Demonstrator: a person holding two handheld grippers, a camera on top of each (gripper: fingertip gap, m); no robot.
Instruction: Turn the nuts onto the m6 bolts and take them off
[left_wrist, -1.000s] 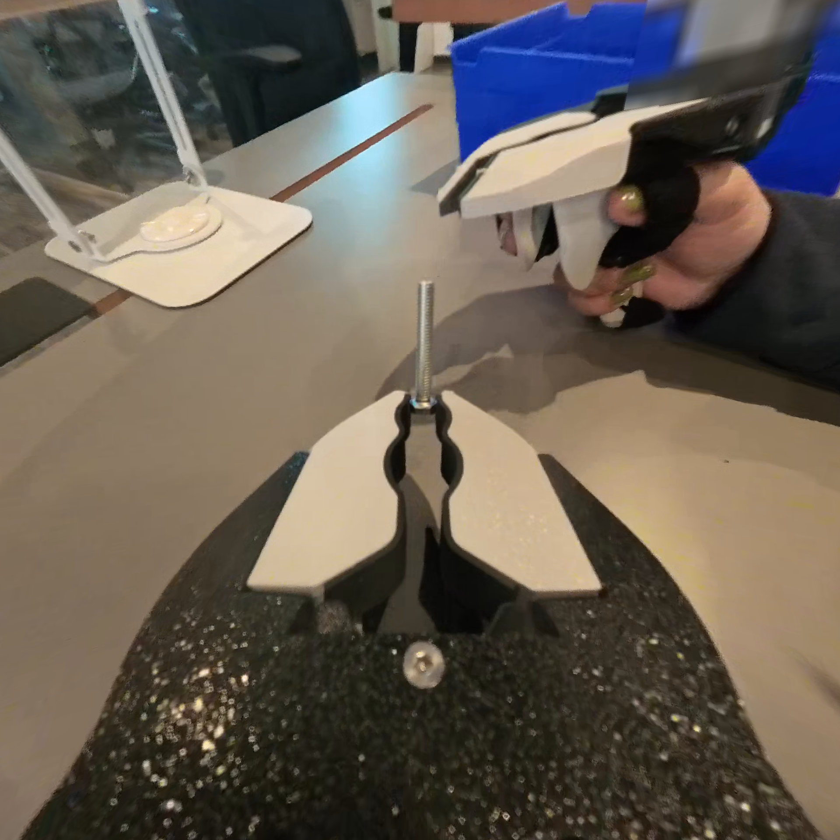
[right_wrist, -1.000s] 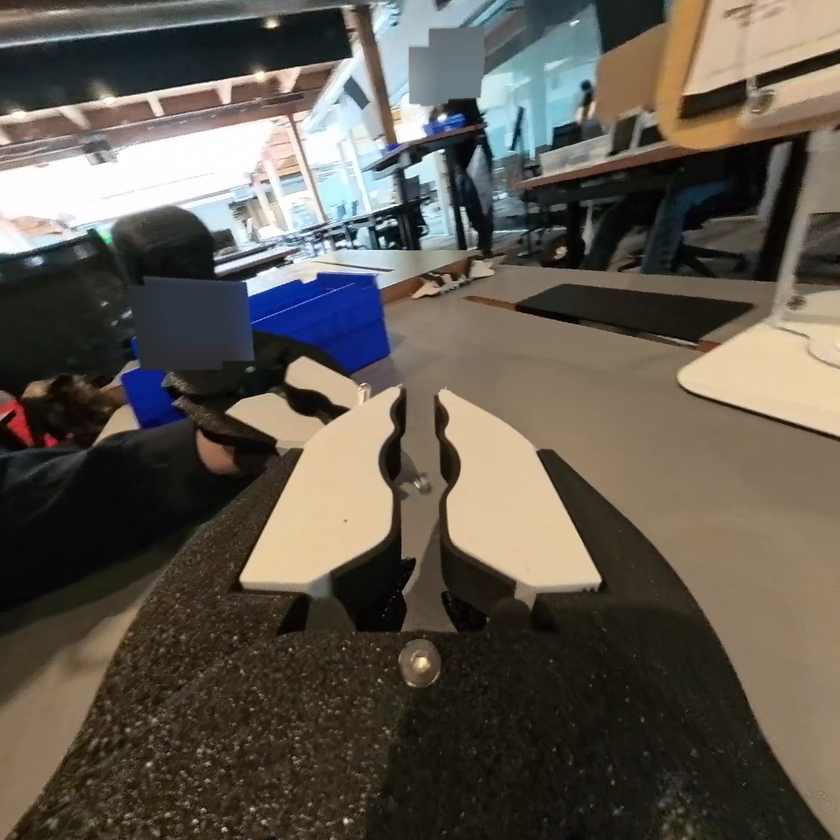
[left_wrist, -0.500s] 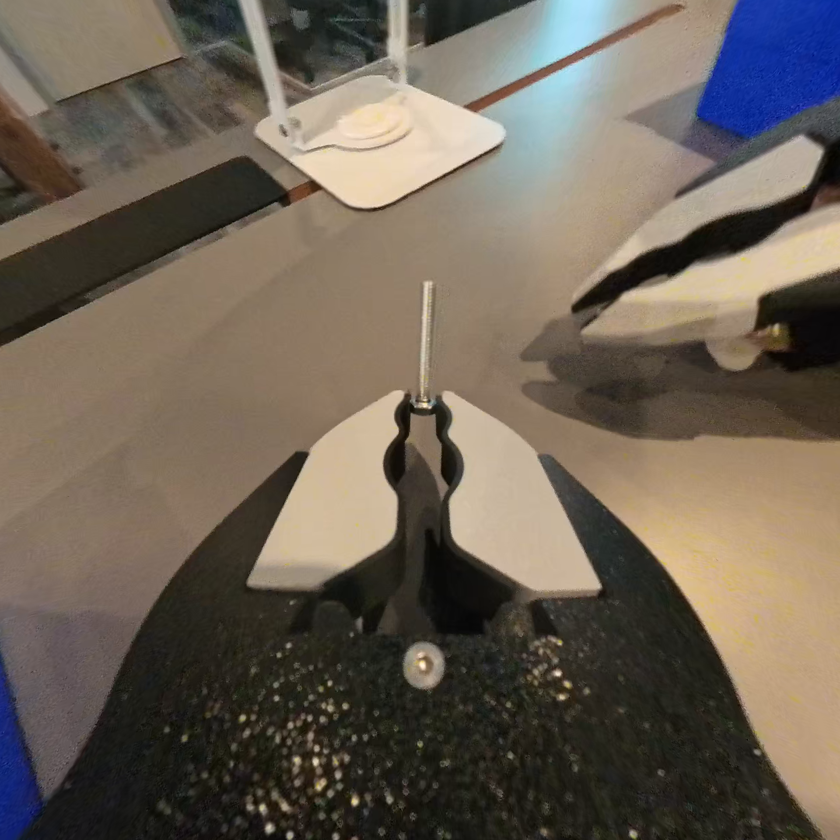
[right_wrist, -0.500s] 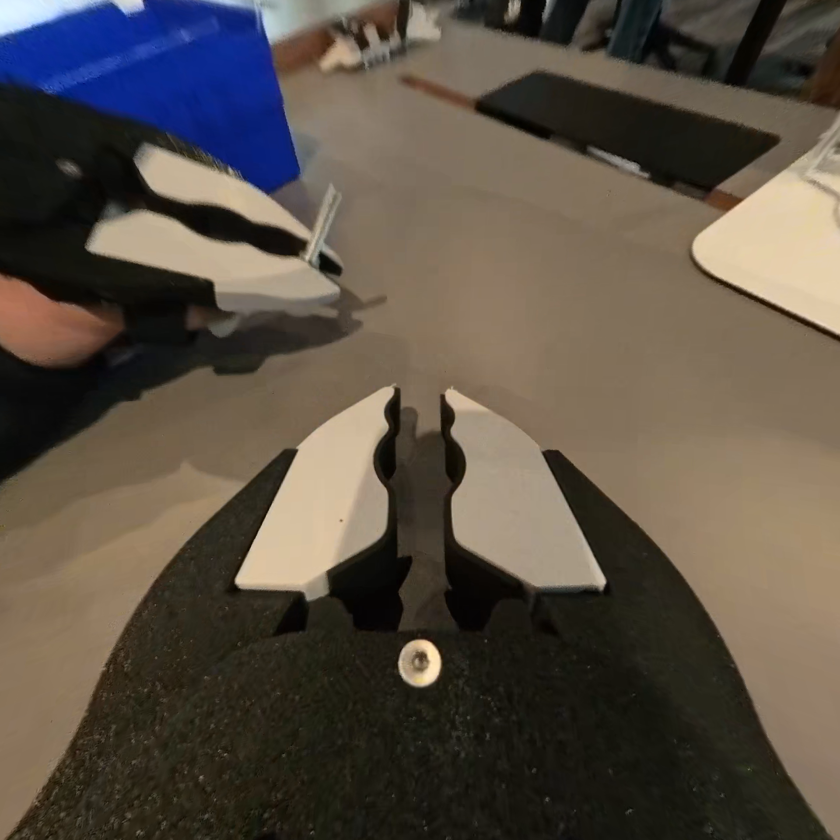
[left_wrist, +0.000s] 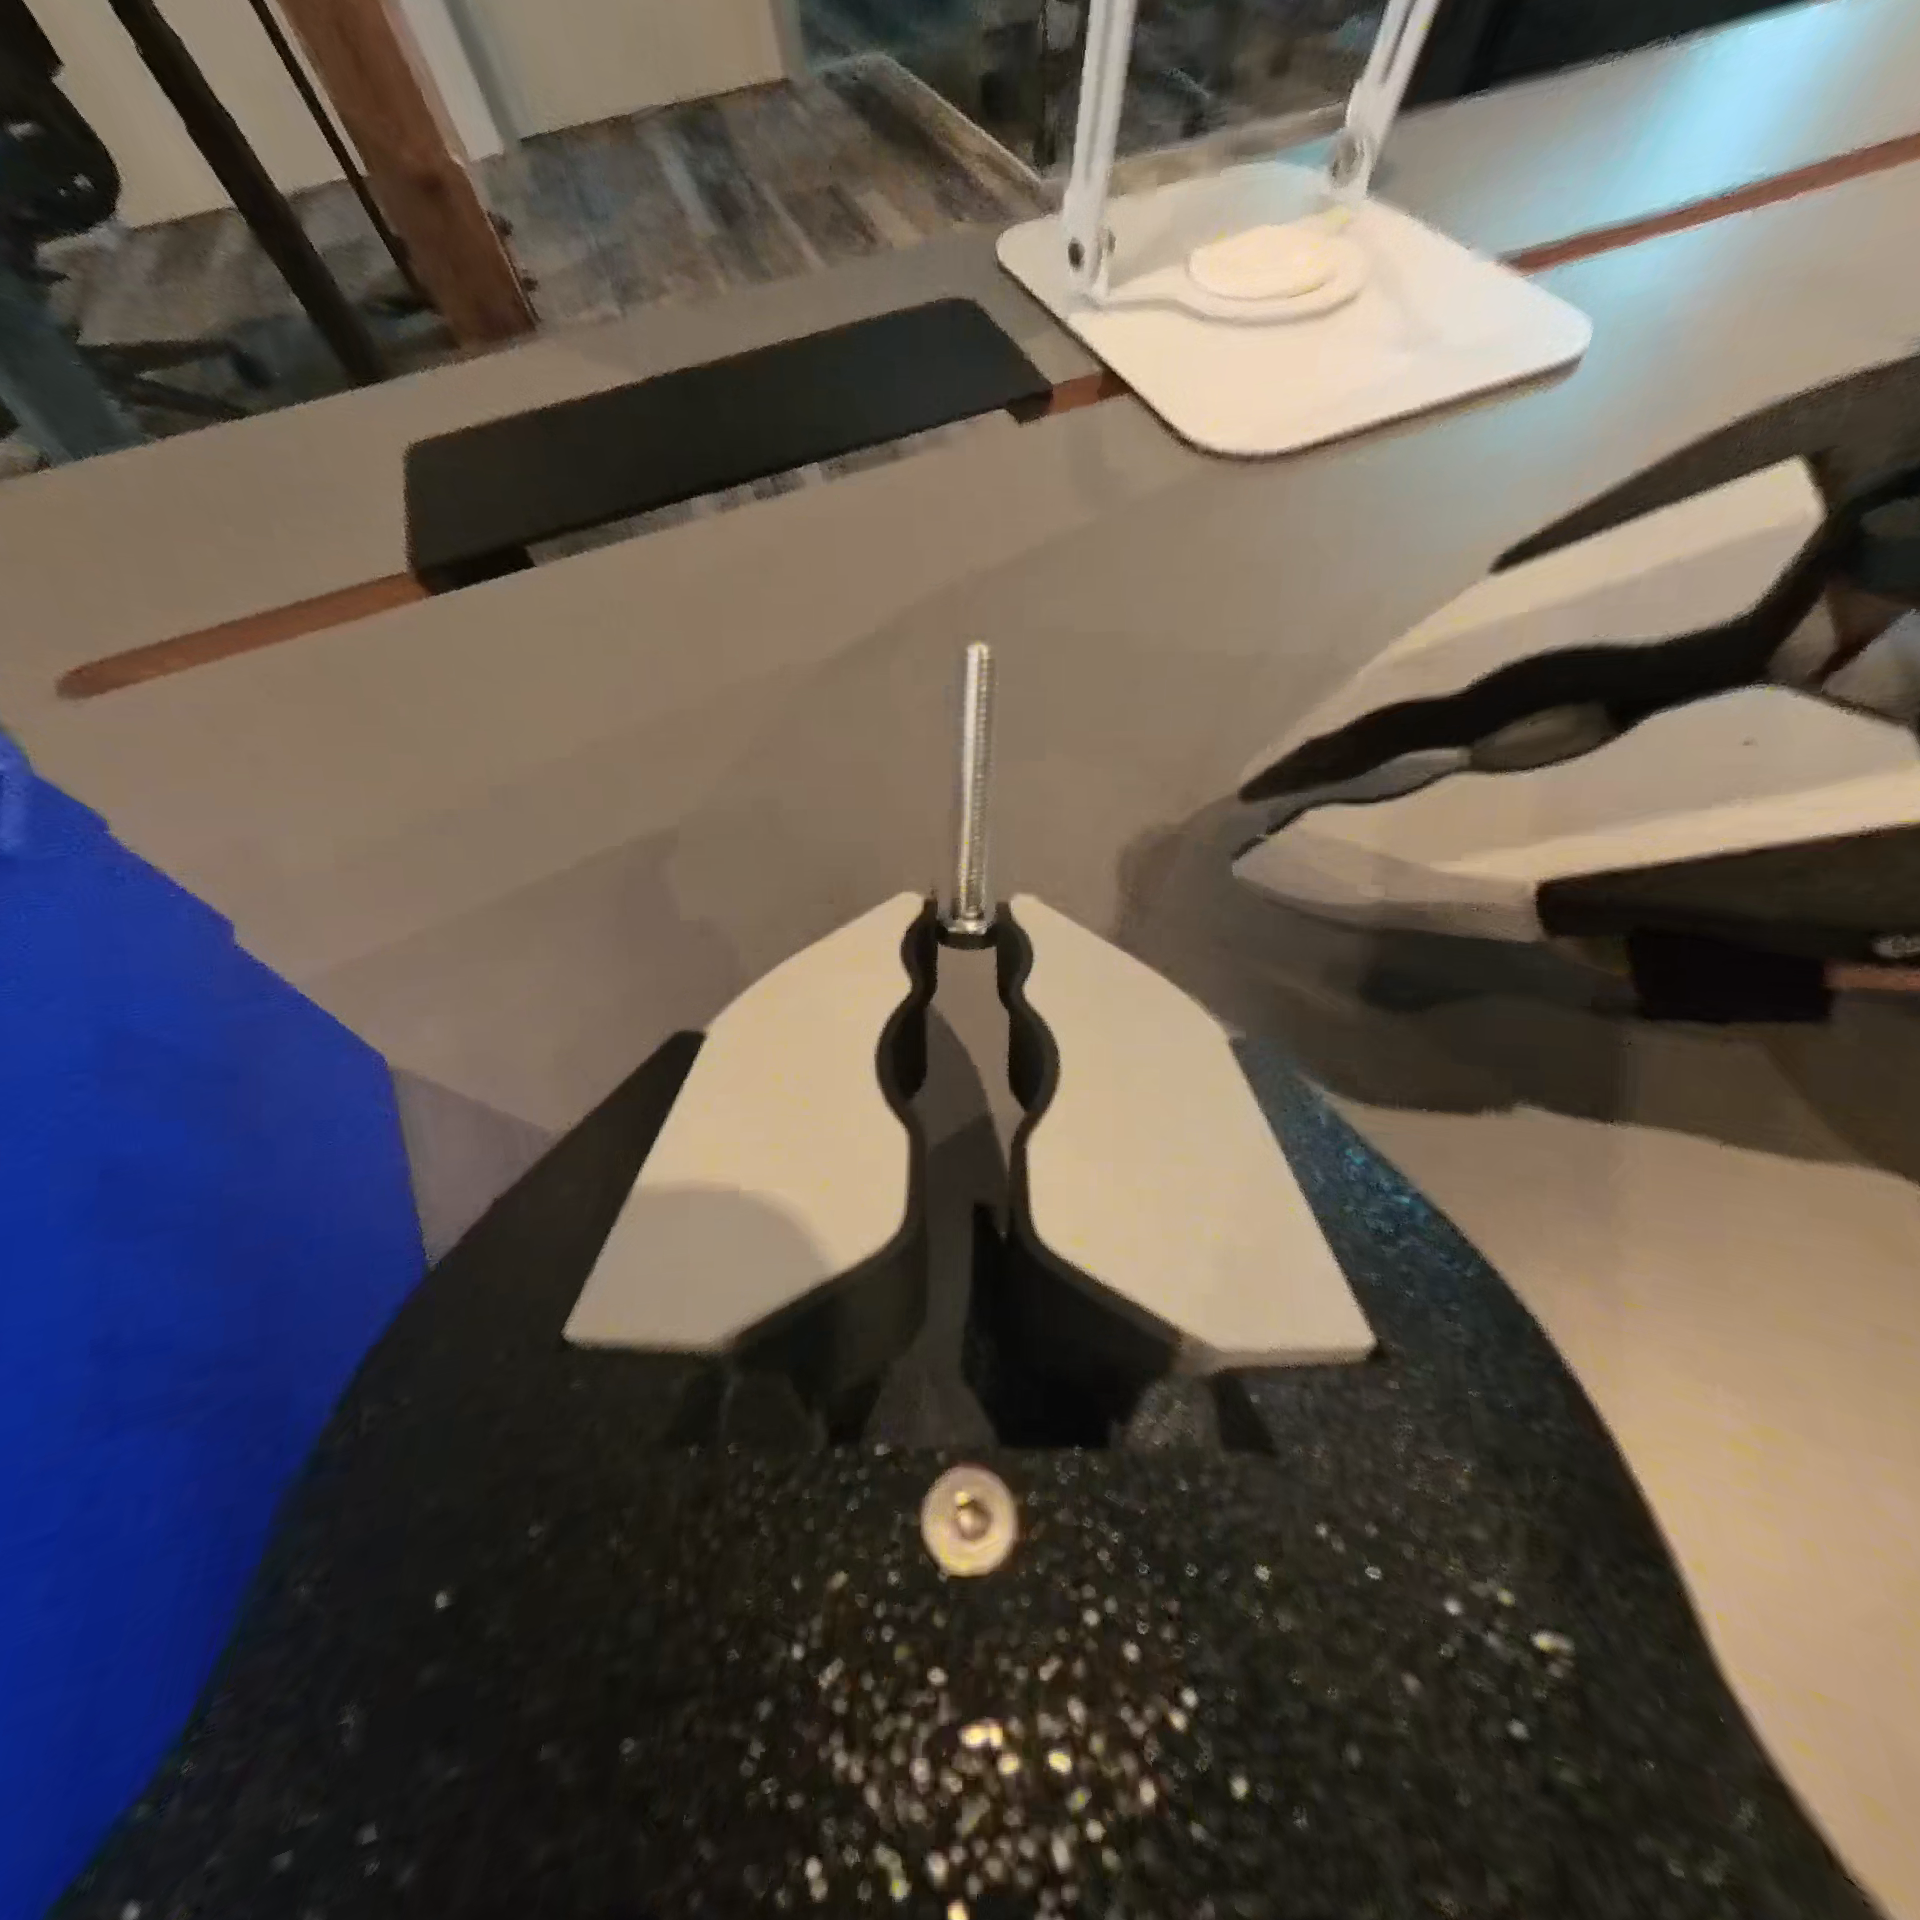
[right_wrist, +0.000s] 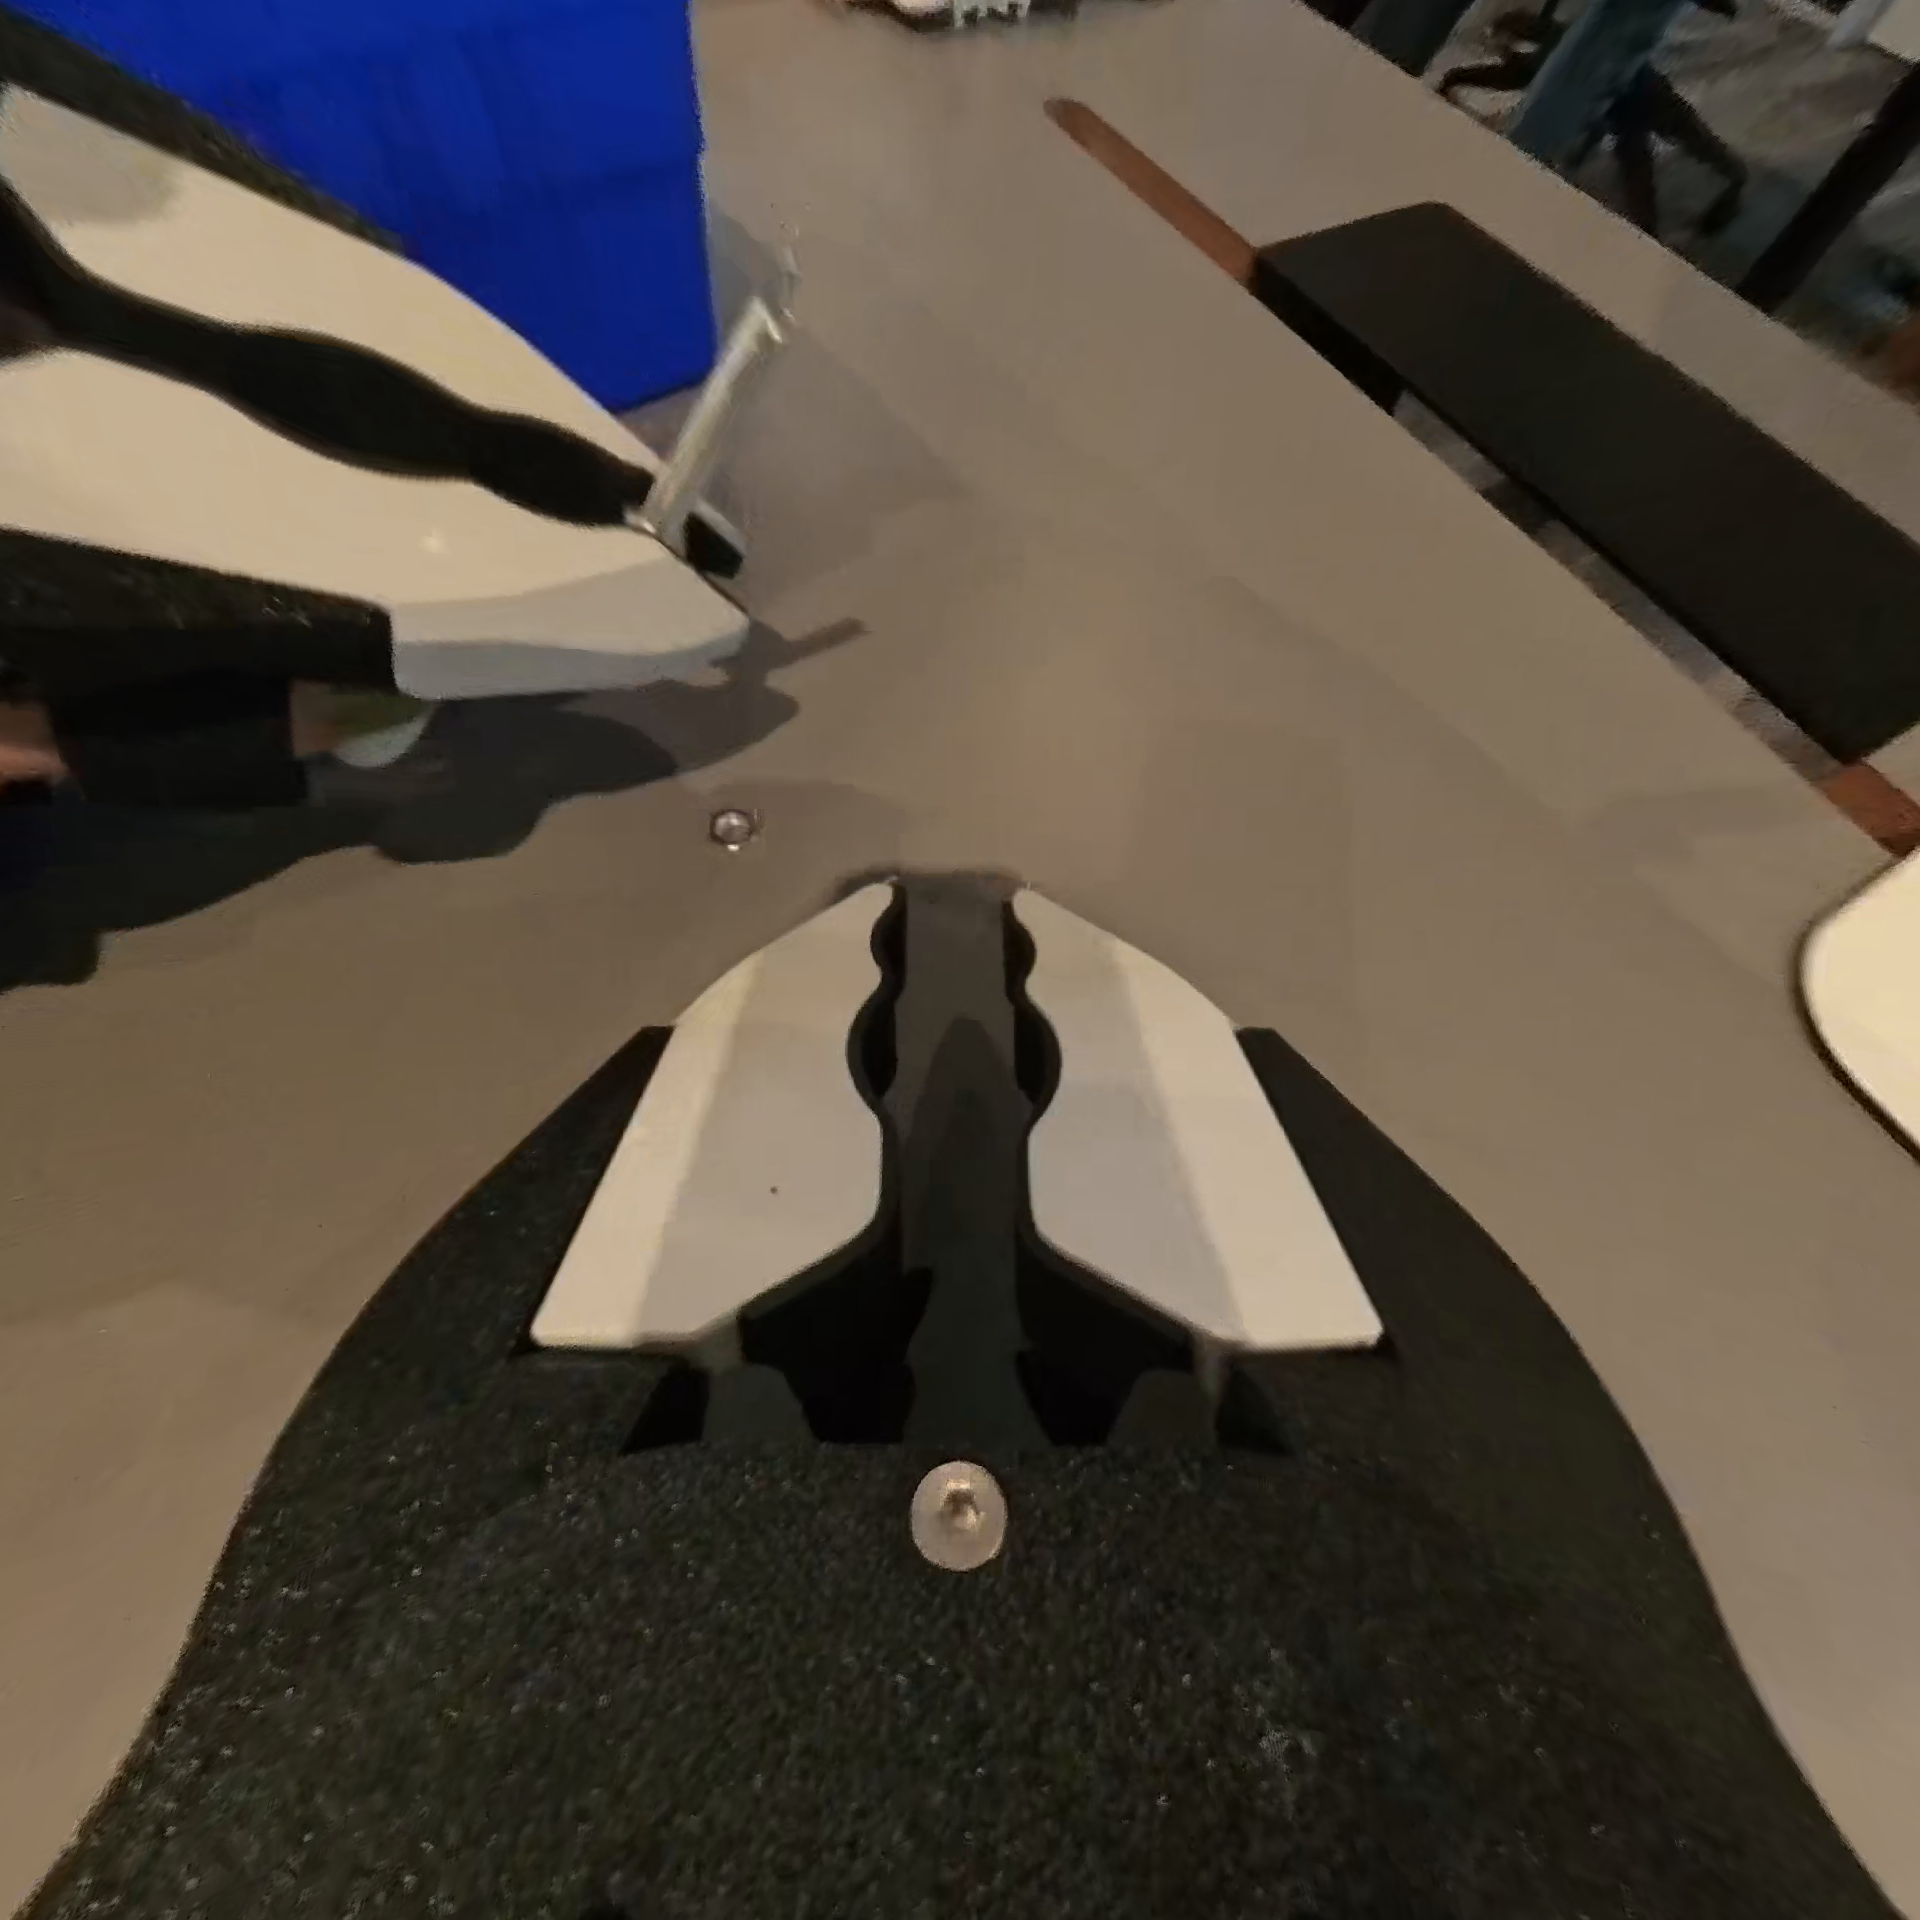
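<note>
The bolt (left_wrist: 975, 790), a slim, bright threaded rod, stands upright with its head pinched at the tips of the left gripper (left_wrist: 968, 925), which is clenched on it. In the last second the right gripper (right_wrist: 954, 891) has dropped from up high to low over the grey table (right_wrist: 1143, 582), its pale fingers slightly parted and grasping nothing. A small shiny nut (right_wrist: 734, 828) lies on the matte tabletop just ahead and left of those fingertips, so a pickup for threading looks next. Both grippers are smooth white plates on gritty black bodies. Farther off sit a glossy blue bin (right_wrist: 499, 156), a flat black pad (left_wrist: 717, 416) and a white stand base (left_wrist: 1299, 332).
</note>
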